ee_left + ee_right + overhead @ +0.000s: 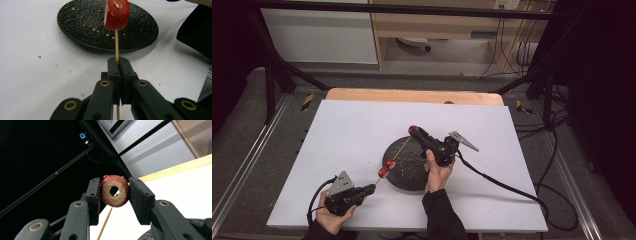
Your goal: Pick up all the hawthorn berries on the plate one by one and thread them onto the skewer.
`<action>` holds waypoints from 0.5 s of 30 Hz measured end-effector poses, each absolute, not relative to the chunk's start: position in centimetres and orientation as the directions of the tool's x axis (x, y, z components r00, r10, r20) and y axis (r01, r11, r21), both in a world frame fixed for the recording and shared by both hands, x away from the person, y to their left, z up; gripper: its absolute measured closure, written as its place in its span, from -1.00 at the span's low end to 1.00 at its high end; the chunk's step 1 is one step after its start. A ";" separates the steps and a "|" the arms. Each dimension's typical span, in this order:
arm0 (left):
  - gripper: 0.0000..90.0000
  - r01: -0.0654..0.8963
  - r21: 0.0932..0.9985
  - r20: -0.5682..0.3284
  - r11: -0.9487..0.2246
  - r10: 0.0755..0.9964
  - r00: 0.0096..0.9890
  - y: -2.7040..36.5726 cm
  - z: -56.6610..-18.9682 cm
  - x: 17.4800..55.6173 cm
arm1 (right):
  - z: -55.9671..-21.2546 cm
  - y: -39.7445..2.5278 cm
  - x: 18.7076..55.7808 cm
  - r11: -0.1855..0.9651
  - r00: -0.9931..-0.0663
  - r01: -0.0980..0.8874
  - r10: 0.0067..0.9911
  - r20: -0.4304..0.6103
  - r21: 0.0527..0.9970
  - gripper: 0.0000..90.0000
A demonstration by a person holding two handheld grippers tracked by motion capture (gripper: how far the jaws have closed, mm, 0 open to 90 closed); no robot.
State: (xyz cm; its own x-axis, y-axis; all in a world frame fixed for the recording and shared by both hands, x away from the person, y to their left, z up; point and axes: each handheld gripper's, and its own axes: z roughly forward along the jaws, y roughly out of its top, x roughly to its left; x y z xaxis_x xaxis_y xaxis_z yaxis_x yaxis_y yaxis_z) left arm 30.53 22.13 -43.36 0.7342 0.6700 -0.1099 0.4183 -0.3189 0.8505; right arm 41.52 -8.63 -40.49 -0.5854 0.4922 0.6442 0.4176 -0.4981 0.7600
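Note:
A thin wooden skewer [396,154] slants over the black round plate [412,170]. My left gripper [371,188] is shut on its lower end, near the table's front left. In the left gripper view the skewer [116,45] rises from the closed jaws through a red fruit slice [117,13]; the same slice [386,169] hangs at the plate's left rim. My right gripper [414,130] is shut on a second red ring-shaped slice [115,190] with a hole in its middle, held at the skewer's far tip [105,223].
The white table sheet [347,130] has crumbs around the plate [82,22]. A wooden table edge [412,95] lies at the back. Black frame bars [277,65] and cables [512,187] flank the table.

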 end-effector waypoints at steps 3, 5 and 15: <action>0.97 0.419 0.851 -0.112 -0.315 0.671 0.733 22.1 -43.4 30.5 | -40.6 -8.6 41.5 -0.499 -0.587 0.416 0.491 0.644 0.760 0.39; 0.97 0.419 0.852 -0.113 -0.314 0.672 0.732 22.1 -43.4 30.5 | -40.6 -8.5 41.5 -0.498 -0.588 0.419 0.489 0.645 0.759 0.39; 0.97 0.433 0.856 -0.140 -0.283 0.680 0.720 21.6 -43.5 30.5 | -41.2 -8.2 41.3 -0.498 -0.585 0.428 0.484 0.651 0.754 0.39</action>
State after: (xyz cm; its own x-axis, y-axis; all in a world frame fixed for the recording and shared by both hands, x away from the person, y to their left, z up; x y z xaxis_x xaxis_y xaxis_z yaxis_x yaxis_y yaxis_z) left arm 30.54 21.58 -43.46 0.7201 0.6797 -0.1395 0.4326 -0.2825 0.8562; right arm 41.34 -8.16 -41.19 -0.5849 0.4837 0.6511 0.4278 -0.4980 0.7543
